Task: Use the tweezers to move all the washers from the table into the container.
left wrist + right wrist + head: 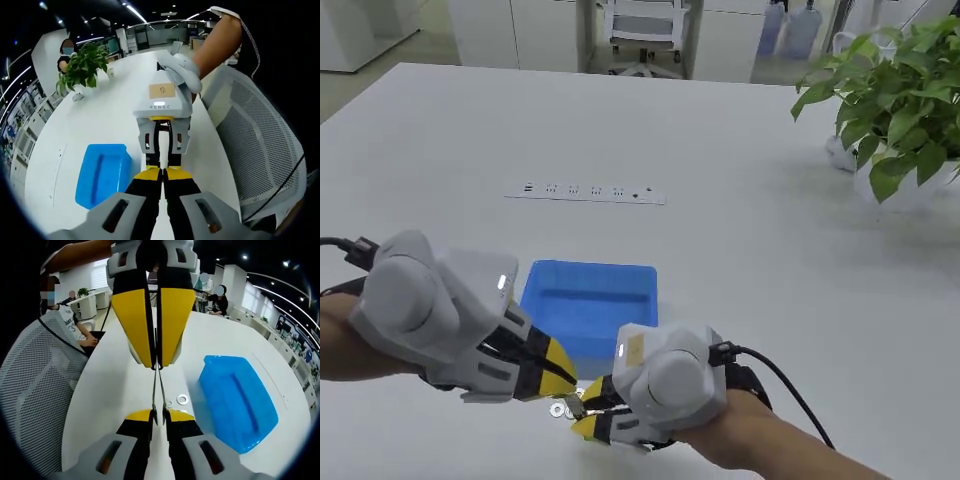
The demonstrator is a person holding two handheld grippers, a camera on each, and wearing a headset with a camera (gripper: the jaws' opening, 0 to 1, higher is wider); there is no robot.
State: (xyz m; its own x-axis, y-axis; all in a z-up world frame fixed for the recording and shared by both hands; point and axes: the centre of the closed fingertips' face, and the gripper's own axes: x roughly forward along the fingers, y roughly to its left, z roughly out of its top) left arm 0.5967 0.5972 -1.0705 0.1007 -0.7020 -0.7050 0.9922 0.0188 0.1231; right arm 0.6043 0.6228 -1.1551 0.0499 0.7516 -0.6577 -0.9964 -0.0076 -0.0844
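The blue container [590, 300] [102, 172] [235, 400] sits on the white table [720, 200], just beyond both grippers. A few metal washers [560, 408] [182, 399] lie on the table near its front edge, under the gripper tips. My left gripper [560, 380] [162, 174] [156, 365] and right gripper [588, 415] [158, 416] point at each other, tip to tip. The thin metal tweezers [154, 390] run between them, and both pairs of yellow jaws are shut on them. The tweezers' legs stand slightly apart above the washers.
A white power strip [585, 191] lies behind the container. A potted plant [900, 90] [82, 65] stands at the far right of the table. A mesh office chair [250, 140] [35, 390] is beside the table's near edge. People sit at desks in the background.
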